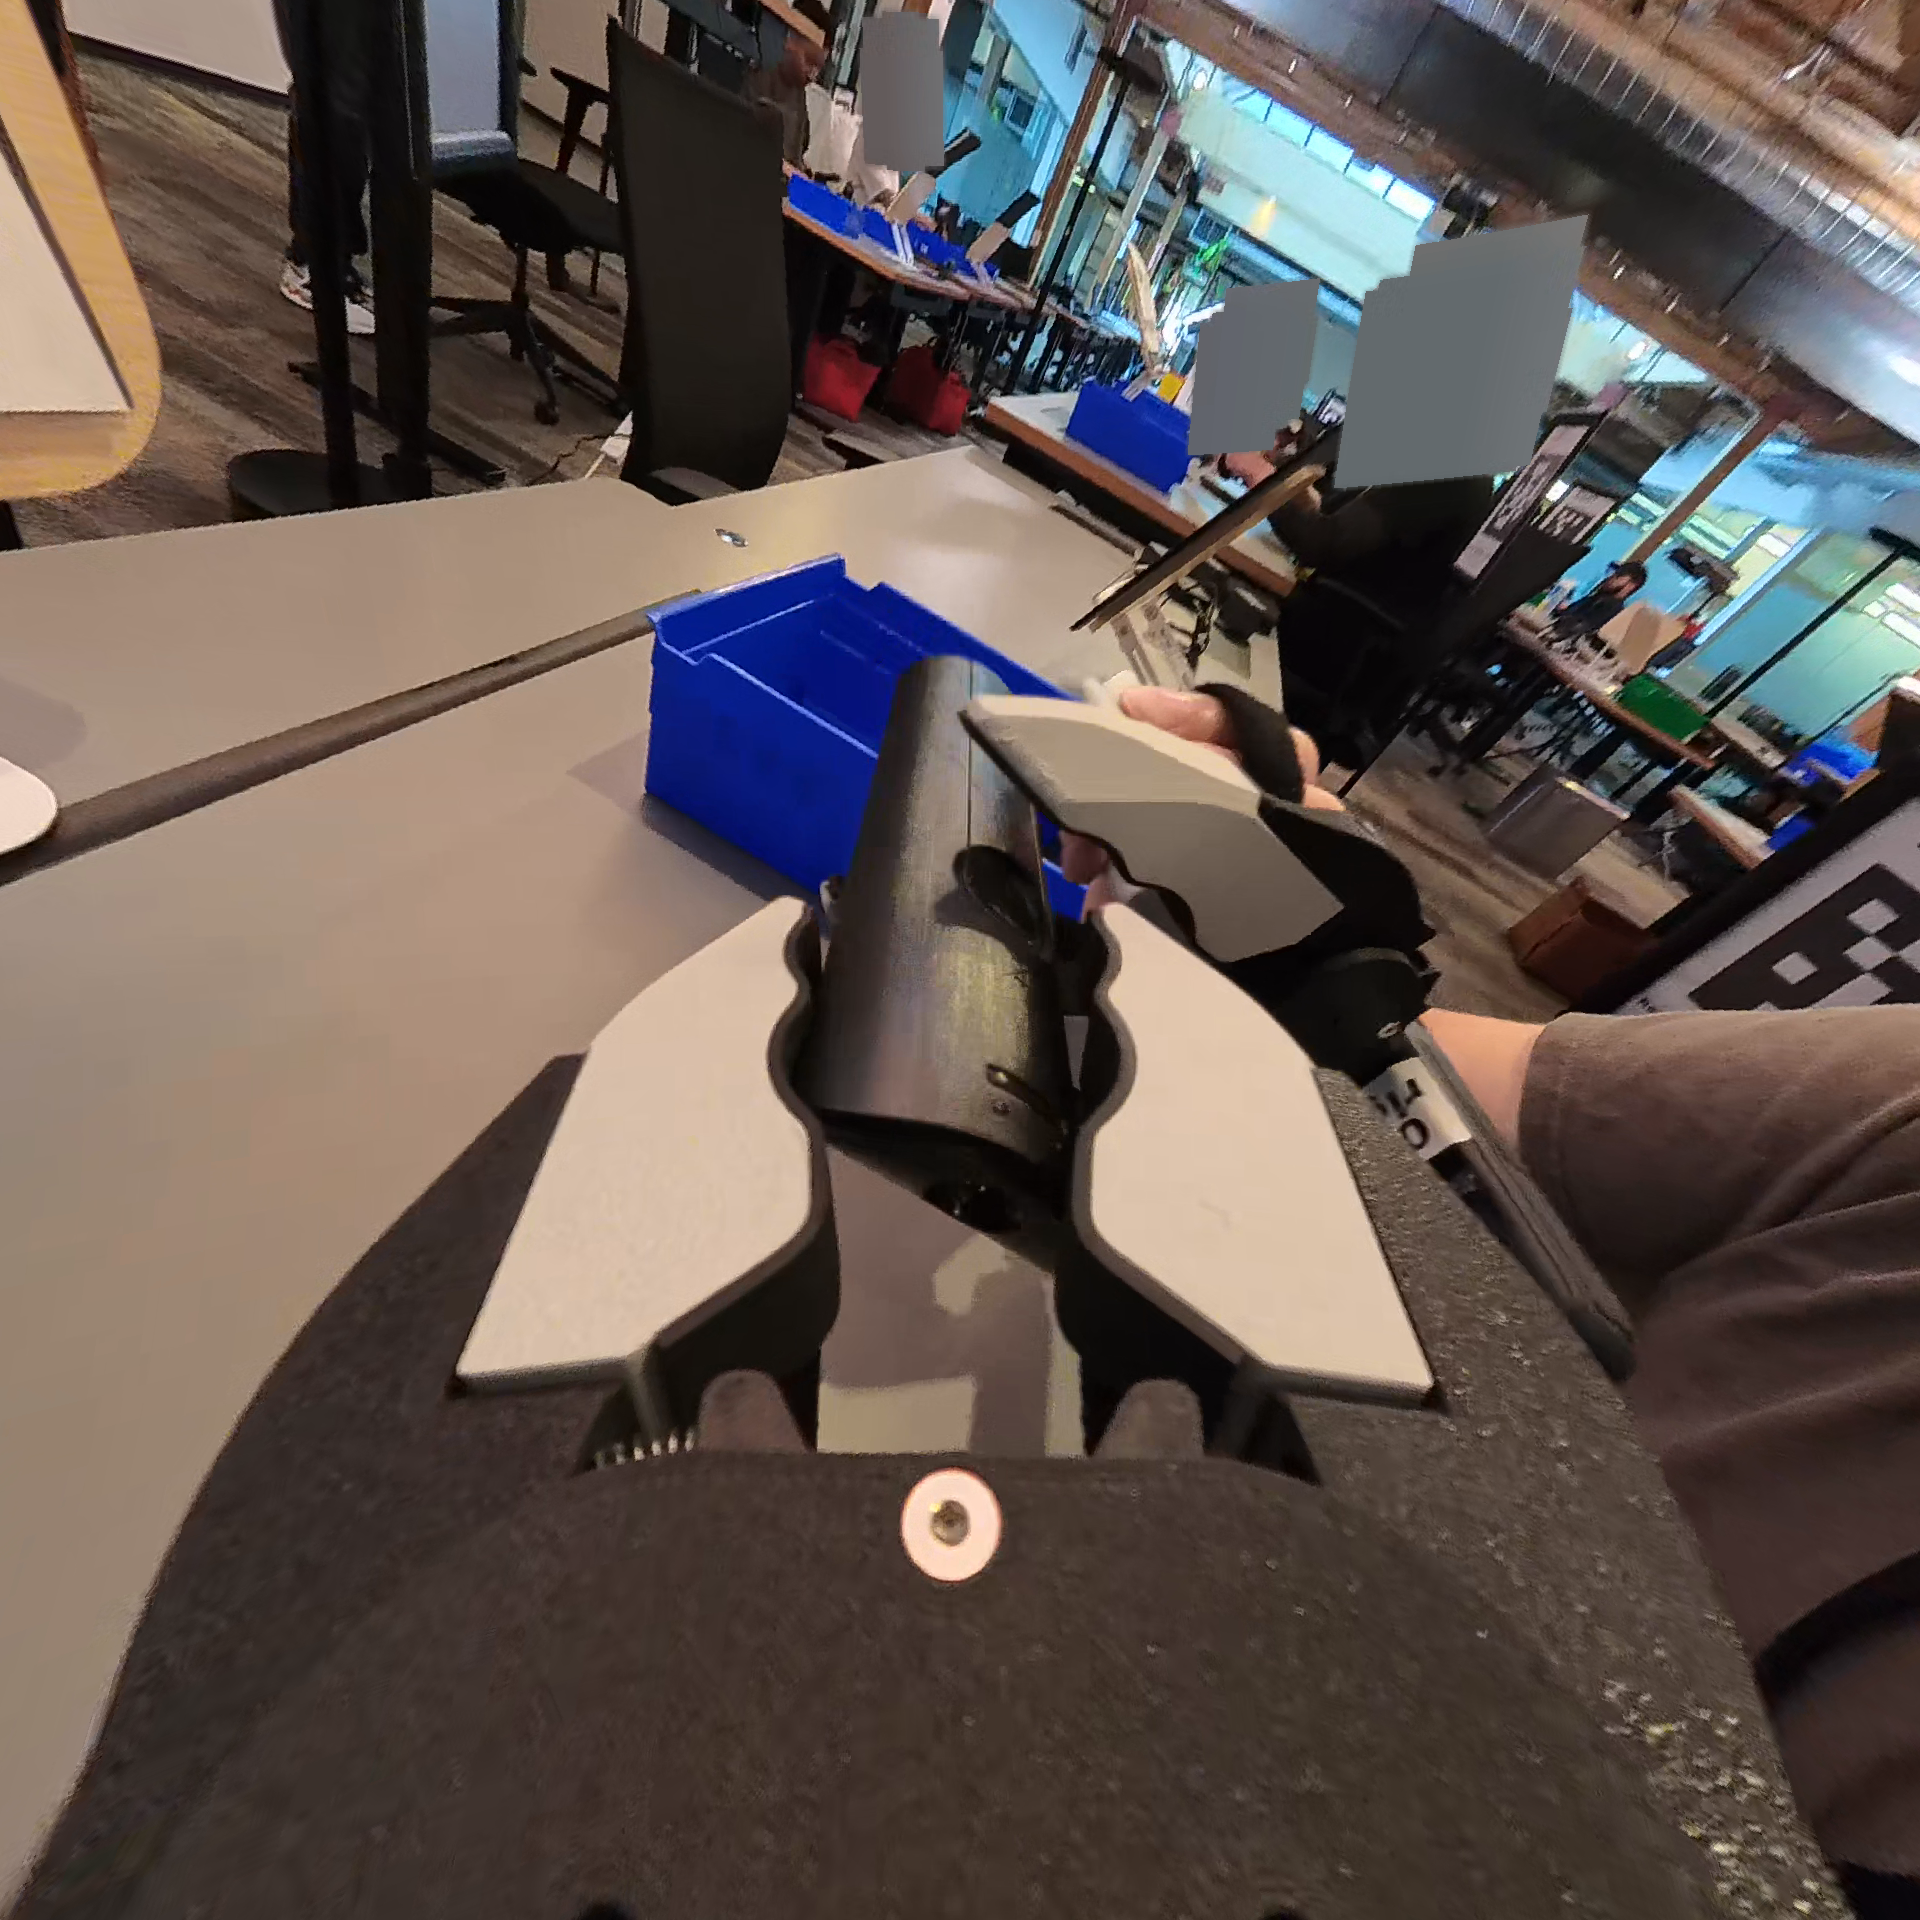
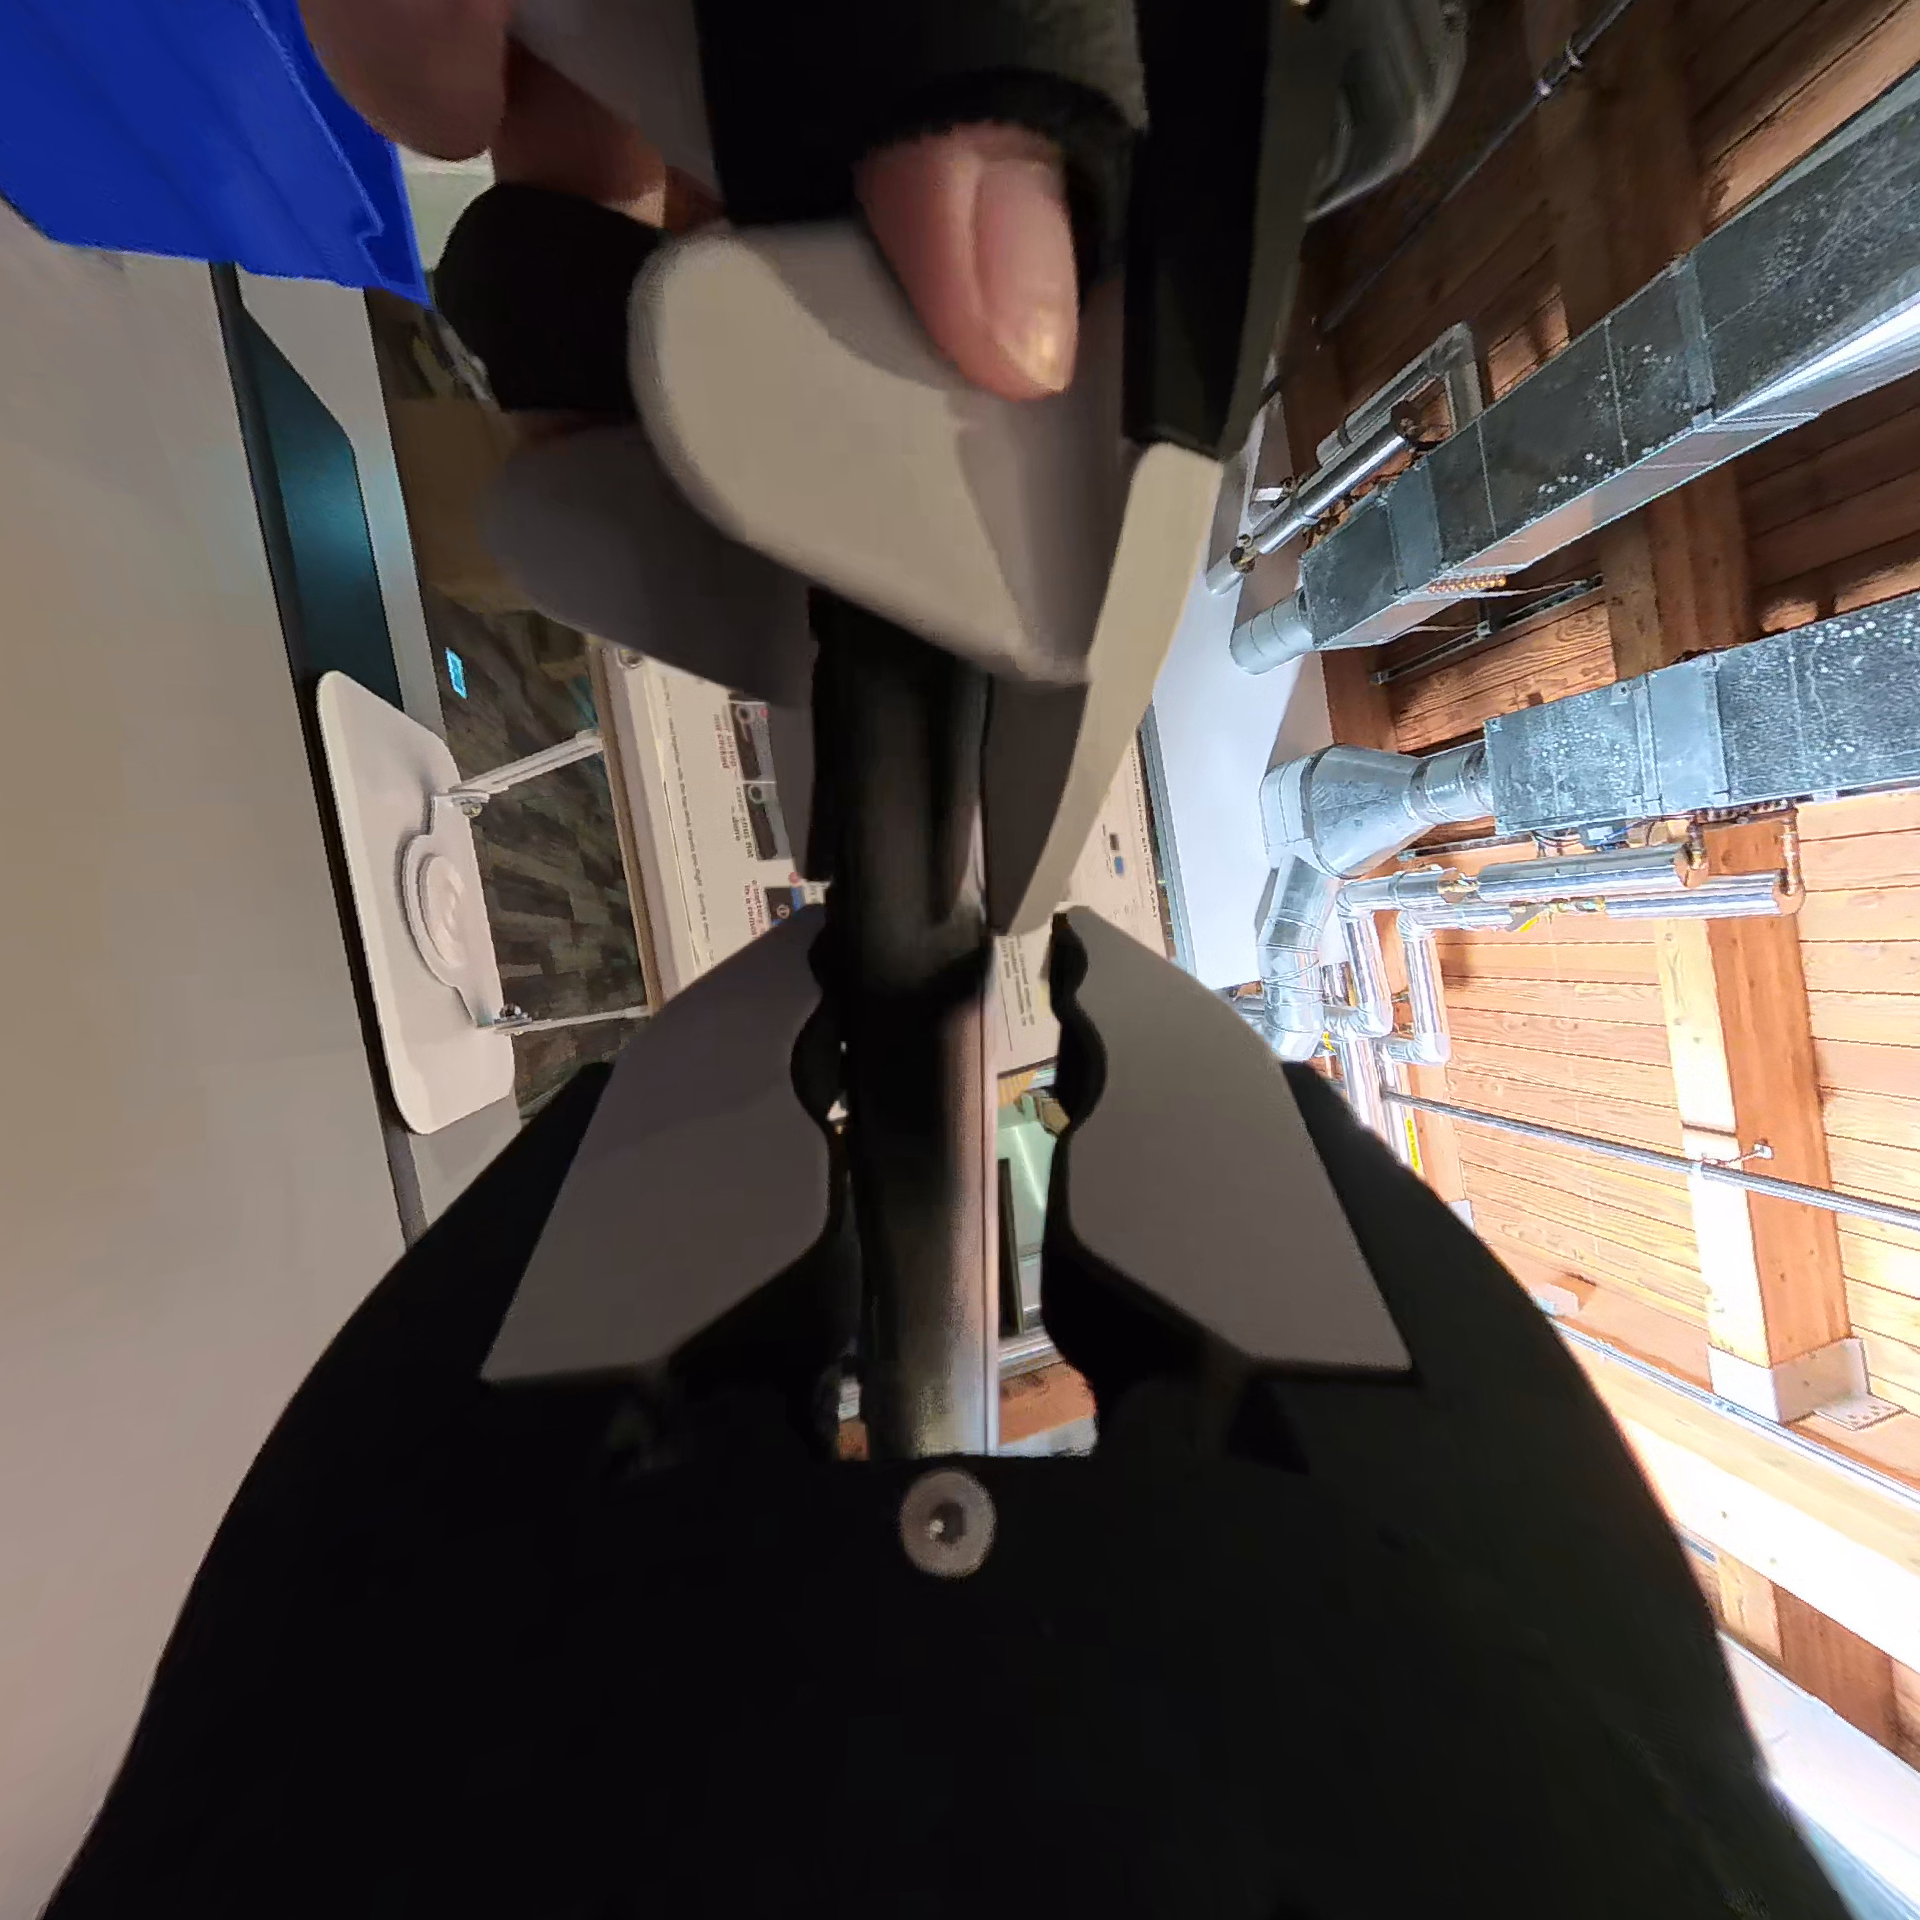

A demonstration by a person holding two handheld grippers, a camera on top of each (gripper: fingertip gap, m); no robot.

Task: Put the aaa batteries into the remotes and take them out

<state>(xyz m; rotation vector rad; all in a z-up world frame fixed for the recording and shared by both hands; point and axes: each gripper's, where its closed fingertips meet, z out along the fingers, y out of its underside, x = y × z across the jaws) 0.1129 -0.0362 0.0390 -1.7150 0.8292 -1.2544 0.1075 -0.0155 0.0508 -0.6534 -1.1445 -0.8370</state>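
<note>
Remote (image 1: 935, 987): a black, rounded, elongated body at frame centre in the left wrist view, raised above the grey table (image 1: 312, 935) and pointing toward the upper centre. No batteries can be made out in either view.

Table: fills the left and centre of the left wrist view. A blue bin (image 1: 758, 727) stands on it just behind the remote, open side up; its contents cannot be seen.

Left gripper (image 1: 951, 935): jaws partly closed, with the near end of the remote clamped between the two grey fingers (image 1: 665, 1174).

Right gripper (image 1: 1143, 800): enters from the right of the left wrist view, held by a hand (image 1: 1330, 904) in a black fingerless glove. One grey finger lies against the top of the remote, right of centre. In the right wrist view the right gripper (image 2: 940, 945) has the remote (image 2: 904, 1039) running up between its fingers; the left one touches it, while a gap shows beside the right one. Whether it grips cannot be determined.

Upper centre of the right wrist view: a gloved hand (image 2: 966, 239) on the left gripper's grey fingers, blurred.
</note>
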